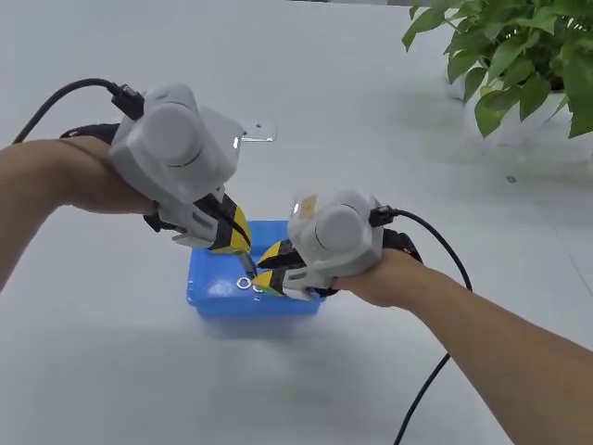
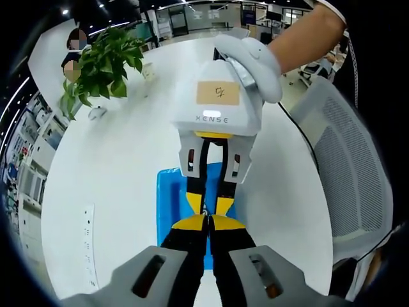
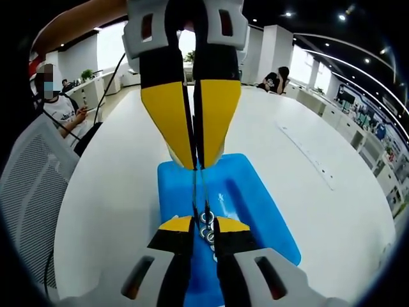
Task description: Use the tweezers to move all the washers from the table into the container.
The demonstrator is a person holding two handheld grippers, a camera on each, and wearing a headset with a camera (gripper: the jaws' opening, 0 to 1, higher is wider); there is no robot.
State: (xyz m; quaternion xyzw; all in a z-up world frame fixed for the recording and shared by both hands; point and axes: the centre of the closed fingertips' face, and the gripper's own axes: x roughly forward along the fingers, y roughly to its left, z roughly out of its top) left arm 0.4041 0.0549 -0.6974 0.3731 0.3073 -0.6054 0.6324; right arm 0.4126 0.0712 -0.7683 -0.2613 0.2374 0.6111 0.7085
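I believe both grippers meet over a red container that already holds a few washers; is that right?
Not quite: the container is blue, not red, as the right gripper view shows. The rest holds: the left gripper, shut on the tweezers, and the right gripper meet over it, and a few washers lie inside.

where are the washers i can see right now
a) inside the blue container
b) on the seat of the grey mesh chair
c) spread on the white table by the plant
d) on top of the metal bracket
a: in the right gripper view the washers lie on the floor of the blue container, just under the tips of the tweezers.
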